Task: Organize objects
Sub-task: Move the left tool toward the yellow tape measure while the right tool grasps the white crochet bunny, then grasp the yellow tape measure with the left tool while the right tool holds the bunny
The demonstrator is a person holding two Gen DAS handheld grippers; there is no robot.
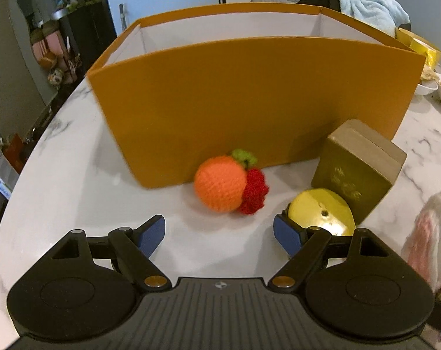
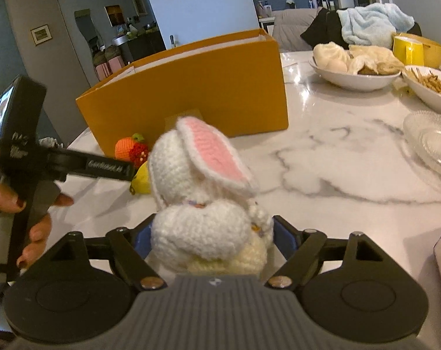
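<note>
While your right gripper (image 2: 211, 233) clamps the soft, light bunny (image 2: 203, 192) at its body, left gripper (image 1: 219, 233) gapes; take the squashy orange (image 1: 220, 188) across its middle.

Box (image 1: 249, 102) stands mid-worktop (image 1: 74, 189). Crochet fruit (image 1: 220, 188) sits before its front wall, touching or just beside it. Right of the fruit: small box (image 1: 357, 172), round lid (image 1: 322, 211) before it. Bowls (image 2: 354, 77) far right.

White marble bench (image 2: 337, 157). Far right: bowl of buns (image 2: 354, 70), bowl of fried strips (image 2: 433, 87), clear glass dish (image 2: 433, 143), yellow container (image 2: 416, 49). Behind: pale blue towel (image 2: 375, 23).
</note>
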